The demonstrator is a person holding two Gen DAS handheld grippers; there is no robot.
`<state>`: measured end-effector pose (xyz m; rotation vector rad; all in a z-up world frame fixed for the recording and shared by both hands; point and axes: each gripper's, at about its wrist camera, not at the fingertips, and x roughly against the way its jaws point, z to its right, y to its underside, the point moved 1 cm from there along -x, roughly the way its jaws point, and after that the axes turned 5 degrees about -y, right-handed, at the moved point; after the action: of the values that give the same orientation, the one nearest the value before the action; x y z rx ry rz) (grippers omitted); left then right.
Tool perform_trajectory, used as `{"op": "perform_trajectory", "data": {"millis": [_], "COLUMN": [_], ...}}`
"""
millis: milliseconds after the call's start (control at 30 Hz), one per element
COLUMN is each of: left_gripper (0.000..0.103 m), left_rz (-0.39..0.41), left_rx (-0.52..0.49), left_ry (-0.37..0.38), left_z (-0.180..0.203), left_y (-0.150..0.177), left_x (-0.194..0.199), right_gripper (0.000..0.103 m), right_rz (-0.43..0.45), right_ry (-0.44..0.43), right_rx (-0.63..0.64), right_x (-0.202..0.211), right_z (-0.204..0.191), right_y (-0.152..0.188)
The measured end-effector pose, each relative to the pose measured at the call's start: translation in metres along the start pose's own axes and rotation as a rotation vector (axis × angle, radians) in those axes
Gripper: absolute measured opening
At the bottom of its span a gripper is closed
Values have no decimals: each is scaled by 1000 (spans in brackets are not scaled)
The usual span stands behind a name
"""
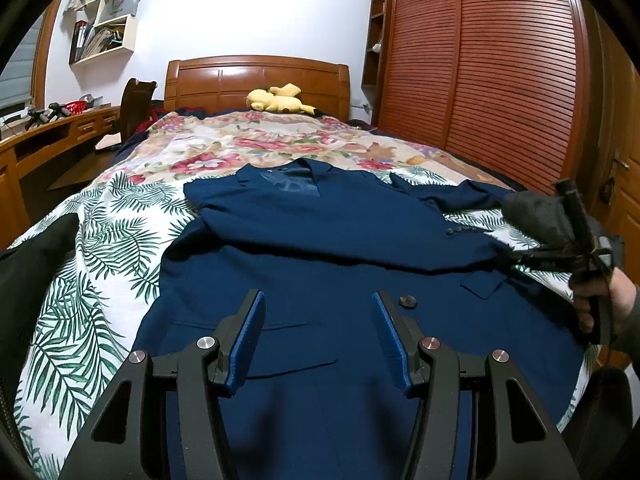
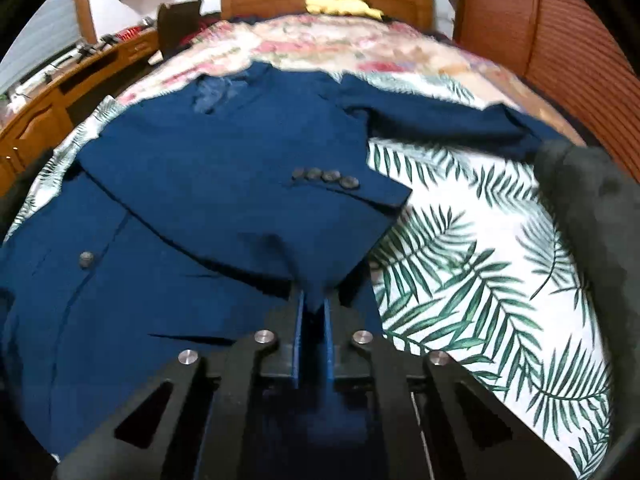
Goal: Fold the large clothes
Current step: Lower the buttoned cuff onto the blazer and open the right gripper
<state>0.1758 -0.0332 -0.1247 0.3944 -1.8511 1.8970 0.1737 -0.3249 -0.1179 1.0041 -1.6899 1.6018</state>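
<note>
Leaf-print bedspread (image 1: 100, 248), smooth navy jacket (image 1: 320, 240), right gripper (image 2: 311, 304) pinching its edge

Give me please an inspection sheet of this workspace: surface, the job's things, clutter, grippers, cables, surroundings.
Surface: bed covered with a leaf-print and floral sheet.
Job's things: navy suit jacket lying flat, one sleeve folded across its front.
Clutter: yellow plush toy by the headboard; dark garment at the bed's left edge.
Grippers: left gripper with jaws open above the jacket; right gripper with jaws shut on jacket fabric.
Cables: nothing seen.
Surroundings: wooden headboard, louvred wardrobe, desk, wall shelves.
</note>
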Motion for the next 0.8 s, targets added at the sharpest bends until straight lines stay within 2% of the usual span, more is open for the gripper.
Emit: {"op": "perform_trajectory", "data": {"millis": [100,267,467,533,667,700,767,800], "left_gripper": [57,57,57,57,57,57,57,57], "left_rz": [2,5,2,3,3,3,5,5], "left_rx": [0,-2,-5,-9,-14,-15,-16,-18], "left_ry": [0,-3,-4,-5,-7,-7,-10,-12], "left_z": [0,0,1,1,1,0,0,0], "left_y": [0,0,2,2,2,2,2,2], "left_x": [1,1,1,1,2,3,3,4], "right_gripper": [8,3,3,3,4,6,24,37], "right_rz": [58,88,106,102,58,45,28,30], "right_ry": [-32,-75,-99,-82,-56,-53,-63,-53], "right_rx": [8,41,95,115,149,145,138,139], "right_x": [29,63,74,74,70,70,70,72], "right_z": [-13,-36,-56,-60,-65,-65,-62,-60], "right_y": [-2,4,14,16,27,29,35,37]}}
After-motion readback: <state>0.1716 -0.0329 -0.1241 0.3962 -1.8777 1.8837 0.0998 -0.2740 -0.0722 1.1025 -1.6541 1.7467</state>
